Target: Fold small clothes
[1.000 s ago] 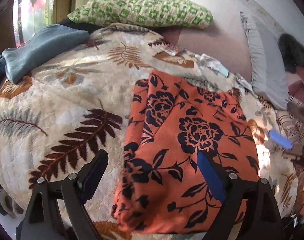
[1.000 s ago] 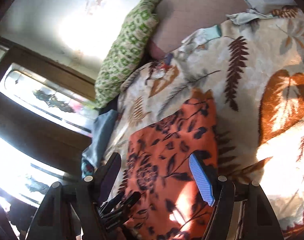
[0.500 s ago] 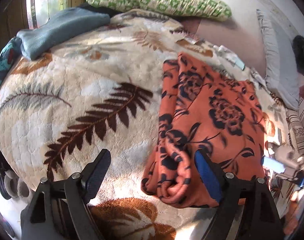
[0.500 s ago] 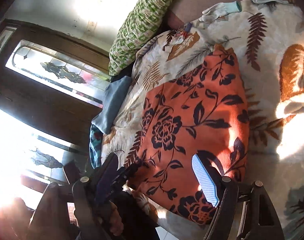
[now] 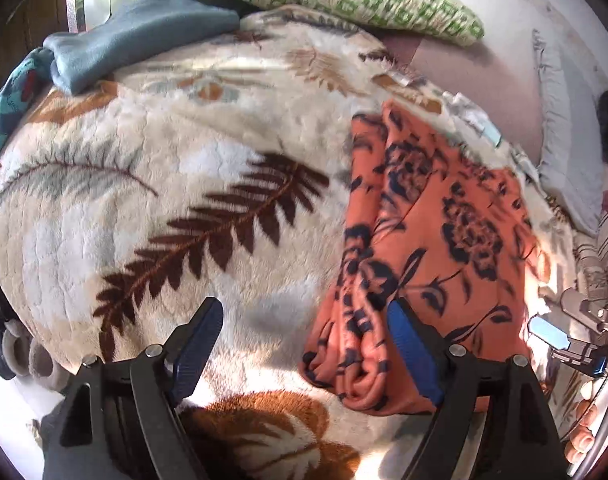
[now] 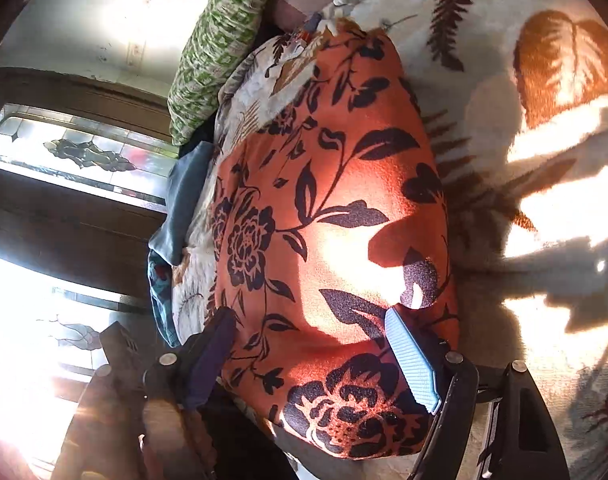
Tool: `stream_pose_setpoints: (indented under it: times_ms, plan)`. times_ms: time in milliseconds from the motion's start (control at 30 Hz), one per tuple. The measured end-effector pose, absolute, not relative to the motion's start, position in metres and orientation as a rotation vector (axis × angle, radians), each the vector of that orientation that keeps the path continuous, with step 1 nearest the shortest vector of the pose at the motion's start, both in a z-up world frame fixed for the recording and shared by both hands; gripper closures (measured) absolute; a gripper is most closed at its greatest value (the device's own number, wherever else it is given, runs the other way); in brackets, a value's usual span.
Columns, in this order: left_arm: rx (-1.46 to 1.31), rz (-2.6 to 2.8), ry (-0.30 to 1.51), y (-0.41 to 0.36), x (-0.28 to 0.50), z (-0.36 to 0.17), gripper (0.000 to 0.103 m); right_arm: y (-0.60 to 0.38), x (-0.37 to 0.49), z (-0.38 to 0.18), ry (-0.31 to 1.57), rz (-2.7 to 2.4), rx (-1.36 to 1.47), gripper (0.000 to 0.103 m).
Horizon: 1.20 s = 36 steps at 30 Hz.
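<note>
An orange floral garment [image 5: 435, 240] lies part-folded on the leaf-print fleece blanket [image 5: 176, 184] near the bed's front edge — thin, limp and light by the look of it, likely to sag and slide once lifted, so the bunched layered corner nearest the cameras seems the best place to pinch. The left gripper [image 5: 304, 344] hangs over that corner and the right gripper [image 6: 315, 356] over the cloth's near end, both spread wide and grasping nothing. No containers appear in either view.
</note>
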<state>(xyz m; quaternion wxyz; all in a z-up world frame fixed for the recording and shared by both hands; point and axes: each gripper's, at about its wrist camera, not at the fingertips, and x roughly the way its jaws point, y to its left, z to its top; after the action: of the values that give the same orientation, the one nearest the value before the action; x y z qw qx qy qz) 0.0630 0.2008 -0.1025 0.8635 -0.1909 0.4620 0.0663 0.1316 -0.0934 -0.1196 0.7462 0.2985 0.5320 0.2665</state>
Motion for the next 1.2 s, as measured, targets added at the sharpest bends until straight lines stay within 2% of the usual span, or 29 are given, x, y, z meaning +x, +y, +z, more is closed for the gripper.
stream_pose_setpoints:
  times_ms: [100,200,267,333,367,533,600,667,700,767,800,900,1000,1100,1167,1200]
  plan:
    - [-0.387,0.125,0.875,0.208,0.076,-0.076,0.018,-0.084,0.136,-0.081,1.109,0.581,0.526,0.022]
    - [-0.473,0.009,0.898,0.215,0.117,-0.078,0.018,-0.072,0.153,-0.060,1.049,0.637,0.494,0.022]
    - [-0.544,-0.039,0.941,0.219,0.149,-0.090,0.018,-0.069,0.171,-0.073,1.075,0.608,0.489,0.022]
    - [-0.567,-0.063,0.969,0.215,0.174,-0.100,0.018,-0.067,0.190,-0.110,1.190,0.553,0.503,0.022]
    - [-0.561,-0.078,0.984,0.213,0.185,-0.106,0.018,-0.069,0.192,-0.122,1.187,0.568,0.528,0.022]
    - [-0.590,-0.136,1.067,0.203,0.215,-0.133,0.019,-0.071,0.192,-0.123,1.168,0.603,0.518,0.022]
    - [-0.643,-0.218,1.096,0.201,0.221,-0.141,0.058,-0.071,0.194,-0.123,1.172,0.611,0.512,0.022]
    - [-0.625,-0.209,1.086,0.199,0.220,-0.134,0.080,-0.071,0.193,-0.123,1.167,0.620,0.505,0.022]
    - [-0.535,-0.204,1.048,0.191,0.216,-0.120,0.081,-0.071,0.192,-0.124,1.163,0.623,0.502,0.022]
    - [-0.296,-0.197,0.944,0.164,0.206,-0.093,0.081,-0.072,0.190,-0.125,1.157,0.625,0.509,0.022]
    - [-0.238,-0.175,0.950,0.156,0.207,-0.096,0.081,-0.072,0.189,-0.124,1.155,0.623,0.510,0.022]
    - [-0.386,-0.151,1.082,0.178,0.228,-0.134,0.078,-0.070,0.190,-0.124,1.162,0.615,0.501,0.022]
    - [-0.363,-0.153,1.063,0.177,0.221,-0.117,0.075,-0.065,0.191,-0.121,1.175,0.604,0.478,0.022]
    - [-0.315,-0.102,1.038,0.175,0.207,-0.102,0.066,-0.063,0.191,-0.121,1.175,0.588,0.466,0.022]
    - [-0.292,-0.063,1.007,0.180,0.195,-0.092,0.049,-0.064,0.191,-0.121,1.173,0.586,0.476,0.022]
    - [-0.280,-0.046,0.993,0.182,0.190,-0.087,0.045,-0.065,0.191,-0.121,1.171,0.586,0.483,0.022]
